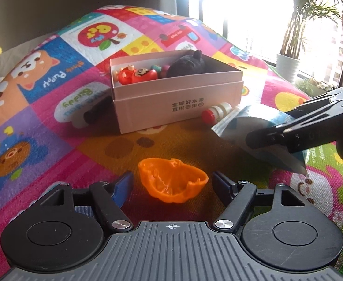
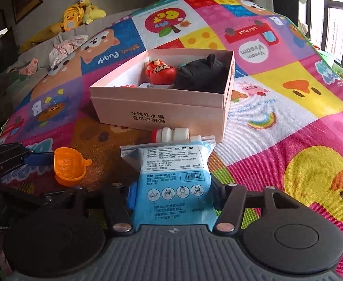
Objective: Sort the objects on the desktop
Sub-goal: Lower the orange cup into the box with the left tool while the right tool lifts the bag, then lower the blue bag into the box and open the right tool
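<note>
Peeking out from under the right gripper point(image 2: 171, 195), the blue packet point(image 2: 174, 182) has its bottom end cut off by the gripper body, and the jaws are clamped on both its sides. The left gripper point(image 1: 172, 182) sits wide open around the orange shell point(image 1: 172, 180), touching or not, can't tell. Further back, a red-capped bottle point(image 2: 171, 134) lies against the pink box point(image 2: 162, 107), where a black plush point(image 2: 200, 76) half hides the red toys point(image 2: 159, 71).
</note>
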Demonstrator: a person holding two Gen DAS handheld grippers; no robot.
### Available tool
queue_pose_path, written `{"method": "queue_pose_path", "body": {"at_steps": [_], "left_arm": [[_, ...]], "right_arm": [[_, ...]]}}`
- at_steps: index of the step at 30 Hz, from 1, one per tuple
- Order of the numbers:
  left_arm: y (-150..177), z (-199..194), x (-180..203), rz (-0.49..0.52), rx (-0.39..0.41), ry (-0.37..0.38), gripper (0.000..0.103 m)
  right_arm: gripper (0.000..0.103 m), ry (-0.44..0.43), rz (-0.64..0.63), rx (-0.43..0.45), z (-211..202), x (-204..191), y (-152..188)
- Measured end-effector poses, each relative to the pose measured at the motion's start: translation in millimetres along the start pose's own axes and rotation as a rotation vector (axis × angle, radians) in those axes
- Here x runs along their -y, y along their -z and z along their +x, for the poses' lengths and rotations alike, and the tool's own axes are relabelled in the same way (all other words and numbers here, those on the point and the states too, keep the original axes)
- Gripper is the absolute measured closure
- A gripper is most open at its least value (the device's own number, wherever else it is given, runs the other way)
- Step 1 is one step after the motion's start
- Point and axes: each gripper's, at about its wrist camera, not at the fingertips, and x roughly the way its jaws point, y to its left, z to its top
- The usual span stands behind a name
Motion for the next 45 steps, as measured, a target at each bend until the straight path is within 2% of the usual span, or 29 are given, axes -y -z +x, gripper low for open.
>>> {"method": "queue_pose_path", "body": {"at_steps": [2,3,7,9,11,15,18,21,24,26,27,29,30,33,38,41,45], "left_arm": [[-1,1,2,0.016,0.003,-0.005,0.037],[-1,1,3,0.023,-0.002,-0.006,0.039],[-2,-8,9,0.041,0.008,0.008,0.039],[-11,-20,9,0.041,0.046,0.008,0.039],[-30,-37,8,0.048,0.122,-0.005,0.039],[-74,-58,7,0.092,0.263,-0.076,0.039],[-106,-51,9,0.140,0.314,-0.104,0.039],[-133,-23,12,0.184,0.321,-0.149,0.039],[-155,14,10,0.173,0.318,-0.156,0.038],[-160,37,1,0.124,0.261,-0.133,0.029],[-158,41,-4,0.084,0.239,-0.124,0.026],[-139,42,-17,0.015,0.216,-0.084,0.012],[-127,39,-21,-0.005,0.208,-0.086,0.010],[-88,33,-27,-0.040,0.165,-0.114,0.009],[-42,23,-39,-0.074,0.127,-0.193,0.009],[-29,18,-46,-0.115,0.126,-0.177,0.008],[-20,18,-49,-0.141,0.132,-0.147,0.008]], "right_arm": [[0.047,-0.023,-0.023,-0.018,-6,-3,3],[0.047,-0.033,-0.036,-0.024,-10,-6,4],[0.048,-0.069,-0.071,-0.003,-33,-12,3],[0.048,-0.082,-0.078,0.058,-54,-14,-5],[0.048,-0.095,-0.076,0.155,-82,-13,-17],[0.048,-0.081,-0.066,0.349,-131,-7,-42],[0.048,-0.040,-0.046,0.443,-151,3,-57],[0.048,-0.018,-0.006,0.471,-157,17,-64],[0.048,-0.014,0.023,0.458,-150,28,-63],[0.048,-0.010,0.038,0.438,-143,34,-60],[0.048,-0.004,0.046,0.432,-140,37,-58],[0.048,0.007,0.066,0.419,-135,47,-53],[0.048,0.013,0.078,0.412,-132,52,-52],[0.048,0.029,0.106,0.369,-113,62,-57],[0.048,-0.039,0.095,0.279,-64,49,-83],[0.048,-0.088,0.105,0.237,-30,34,-110],[0.048,-0.165,0.190,0.139,25,24,-143]]}}
